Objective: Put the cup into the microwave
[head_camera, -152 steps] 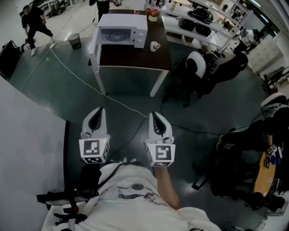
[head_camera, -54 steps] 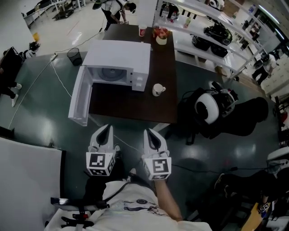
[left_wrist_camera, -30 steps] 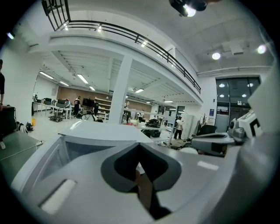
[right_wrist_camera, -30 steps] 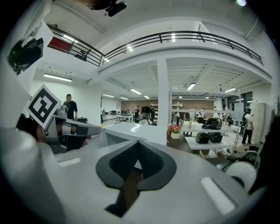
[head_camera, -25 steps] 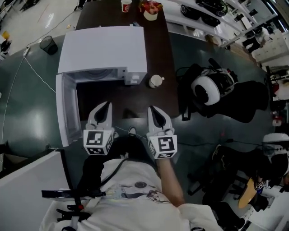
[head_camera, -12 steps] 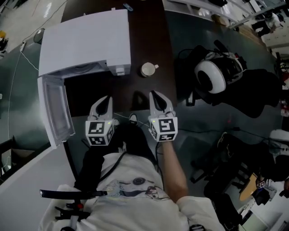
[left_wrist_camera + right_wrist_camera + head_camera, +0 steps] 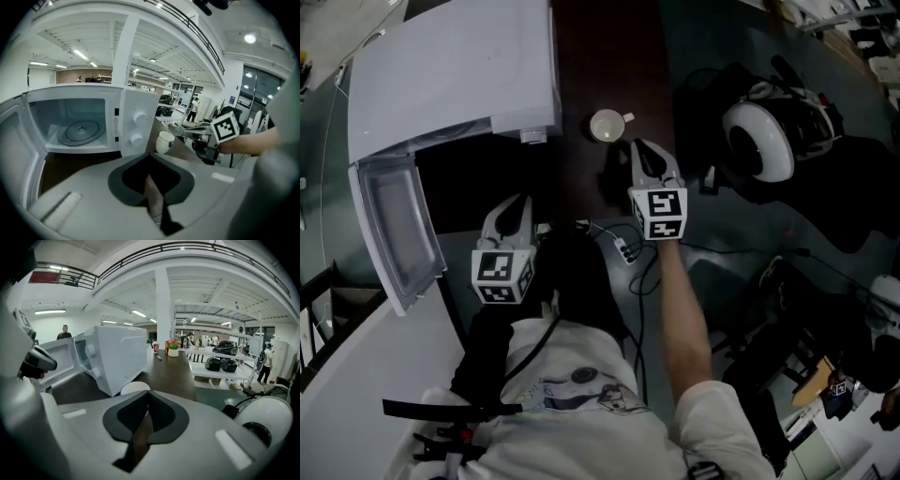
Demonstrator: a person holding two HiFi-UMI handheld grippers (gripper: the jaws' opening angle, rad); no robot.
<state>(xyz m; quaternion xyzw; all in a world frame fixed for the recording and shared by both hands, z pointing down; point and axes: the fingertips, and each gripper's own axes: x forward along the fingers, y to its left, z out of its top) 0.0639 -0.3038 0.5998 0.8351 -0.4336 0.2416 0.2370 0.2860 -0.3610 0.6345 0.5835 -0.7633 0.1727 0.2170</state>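
A white cup with a handle stands on the dark table, right of the white microwave. The microwave's door hangs open to the left, and its glass turntable shows inside. My right gripper is shut and empty, its tips just short of the cup. My left gripper is also shut and empty, over the table's near edge in front of the open cavity. In the left gripper view the cup stands beside the microwave's knobs, with the right gripper's marker cube behind it.
A white helmet lies on black gear right of the table. Cables trail on the floor by my legs. At the table's far end stand a red cup and a flower pot. Shelves with black gear run along the right.
Both grippers have come forward and down over the table's near edge. The right one has reached further ahead, close to the cup. The view has closed in on the microwave.
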